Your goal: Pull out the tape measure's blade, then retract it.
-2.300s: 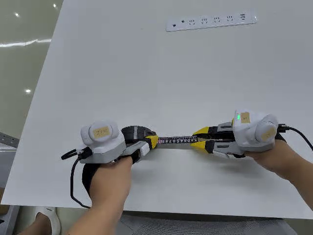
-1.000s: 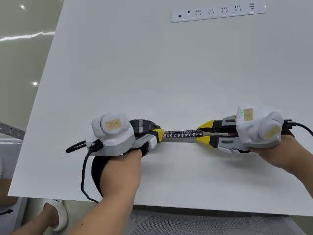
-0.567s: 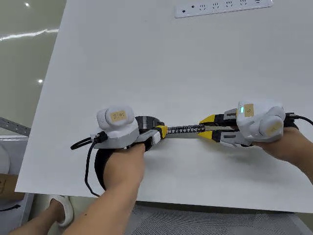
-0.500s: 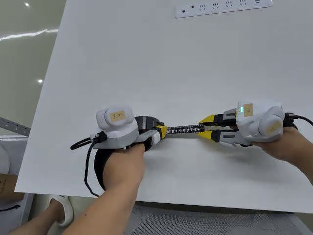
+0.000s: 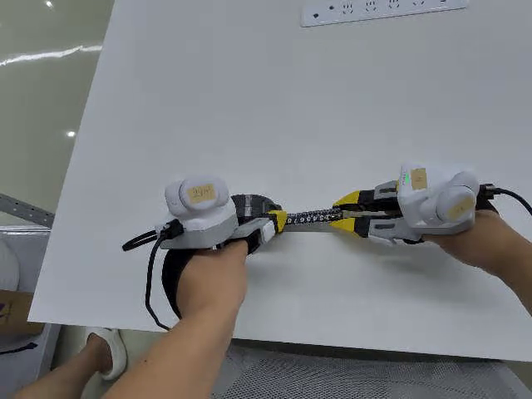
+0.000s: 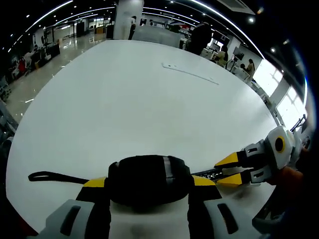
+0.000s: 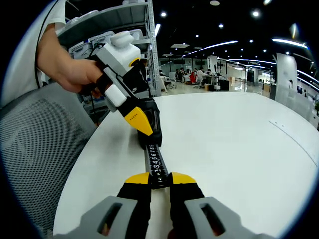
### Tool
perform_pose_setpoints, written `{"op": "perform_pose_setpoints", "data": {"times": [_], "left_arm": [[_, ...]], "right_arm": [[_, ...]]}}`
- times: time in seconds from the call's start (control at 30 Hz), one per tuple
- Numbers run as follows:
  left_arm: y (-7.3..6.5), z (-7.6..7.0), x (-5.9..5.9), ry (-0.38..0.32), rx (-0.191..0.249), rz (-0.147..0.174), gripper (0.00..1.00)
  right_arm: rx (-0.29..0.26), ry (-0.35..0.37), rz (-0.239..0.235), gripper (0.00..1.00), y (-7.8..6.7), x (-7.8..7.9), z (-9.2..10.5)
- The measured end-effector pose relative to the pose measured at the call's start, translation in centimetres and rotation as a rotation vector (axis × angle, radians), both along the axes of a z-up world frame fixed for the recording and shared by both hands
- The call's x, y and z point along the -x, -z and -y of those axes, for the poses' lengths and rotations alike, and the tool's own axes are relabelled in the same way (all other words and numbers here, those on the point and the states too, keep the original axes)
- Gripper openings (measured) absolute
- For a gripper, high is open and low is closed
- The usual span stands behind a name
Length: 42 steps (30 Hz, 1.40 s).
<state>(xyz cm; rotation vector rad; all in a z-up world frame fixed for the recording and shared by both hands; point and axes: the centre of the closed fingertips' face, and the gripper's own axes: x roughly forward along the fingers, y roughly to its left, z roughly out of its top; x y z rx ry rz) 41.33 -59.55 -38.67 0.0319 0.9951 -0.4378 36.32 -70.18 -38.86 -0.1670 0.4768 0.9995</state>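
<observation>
The black tape measure case rests on the white table, and my left gripper is shut on it. A short length of black blade with white numbers runs from the case to my right gripper, which is shut on the blade's end. The two grippers face each other near the table's front edge. In the left gripper view the case's black wrist strap trails to the left.
A white power strip lies at the table's far edge. The white table stretches bare beyond the grippers. A grey mesh chair and storage shelves stand off the table's near side.
The right gripper has moved toward the left one over the past two seconds, so less blade shows between them. The head camera has tilted, shifting the whole picture.
</observation>
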Motion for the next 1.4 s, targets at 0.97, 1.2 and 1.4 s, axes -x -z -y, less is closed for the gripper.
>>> {"op": "perform_pose_setpoints", "data": {"times": [0.97,1.2,1.4], "left_arm": [[-0.05,0.01,-0.18,0.002,0.008,0.012,0.62],[0.03,-0.05,-0.05,0.011,-0.018,-0.005,0.60],[0.14,-0.03,-0.12,0.035,-0.037,0.001,0.59]], "right_arm": [[0.055,0.034,0.033,0.12,0.39,0.28,-0.60],[0.068,0.058,0.051,0.12,0.40,0.21,-0.54],[0.004,0.086,0.062,0.12,0.09,0.18,-1.10]]}}
